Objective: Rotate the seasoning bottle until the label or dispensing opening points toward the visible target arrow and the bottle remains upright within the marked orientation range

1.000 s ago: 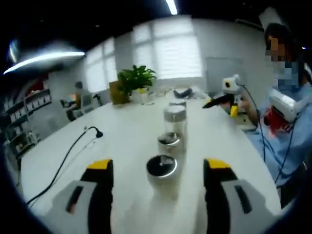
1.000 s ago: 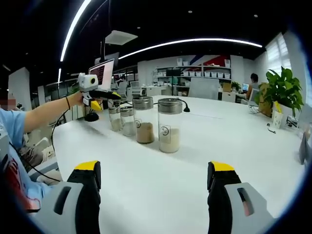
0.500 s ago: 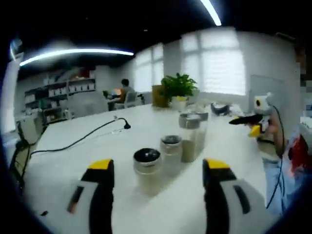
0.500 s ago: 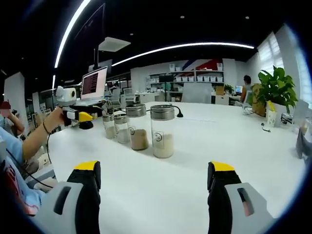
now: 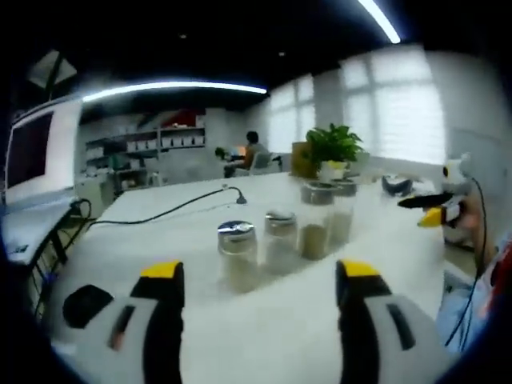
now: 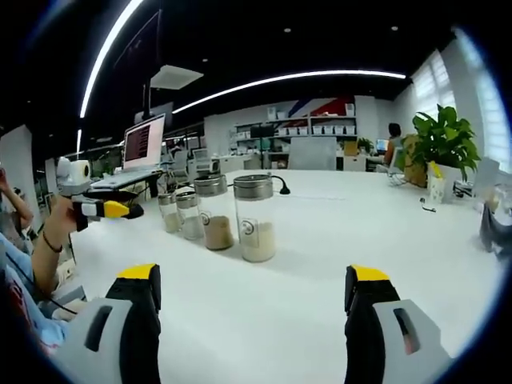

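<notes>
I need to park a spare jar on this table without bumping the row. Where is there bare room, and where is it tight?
Bare table lies between the right gripper and the nearest jar, and on toward the potted plant. It is crowded along the row of jars, which stand close together, and on the side where the left gripper hovers.

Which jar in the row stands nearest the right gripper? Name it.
The tall jar of pale powder, with a round mark on its front. It heads the row; the brown-filled jar and two small jars stand behind it.
</notes>
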A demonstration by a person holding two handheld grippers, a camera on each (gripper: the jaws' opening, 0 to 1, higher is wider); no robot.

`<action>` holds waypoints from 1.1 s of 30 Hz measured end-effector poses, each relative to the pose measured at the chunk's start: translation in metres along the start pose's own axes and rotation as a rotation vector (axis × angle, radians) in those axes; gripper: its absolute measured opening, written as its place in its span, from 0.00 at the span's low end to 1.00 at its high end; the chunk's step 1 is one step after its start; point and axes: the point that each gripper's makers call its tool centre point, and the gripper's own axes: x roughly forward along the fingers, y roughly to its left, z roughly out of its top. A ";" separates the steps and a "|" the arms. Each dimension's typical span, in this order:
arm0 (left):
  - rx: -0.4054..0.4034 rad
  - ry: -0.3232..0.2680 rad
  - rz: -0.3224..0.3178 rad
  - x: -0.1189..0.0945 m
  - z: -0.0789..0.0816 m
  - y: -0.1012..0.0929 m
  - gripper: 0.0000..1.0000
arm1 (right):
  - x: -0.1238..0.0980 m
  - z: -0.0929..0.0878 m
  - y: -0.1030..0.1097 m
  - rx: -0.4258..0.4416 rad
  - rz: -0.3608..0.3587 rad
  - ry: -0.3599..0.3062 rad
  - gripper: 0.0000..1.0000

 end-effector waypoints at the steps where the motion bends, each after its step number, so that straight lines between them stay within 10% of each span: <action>1: -0.009 0.008 0.010 -0.001 -0.003 0.000 0.83 | 0.000 0.000 0.000 0.001 -0.001 -0.002 0.99; 14: -0.030 0.042 -0.036 -0.005 -0.017 -0.018 0.80 | -0.002 0.005 0.003 -0.035 -0.006 -0.002 0.94; 33: -0.072 -0.126 0.107 -0.089 0.059 -0.019 1.00 | -0.077 0.052 -0.044 -0.055 -0.194 -0.118 0.99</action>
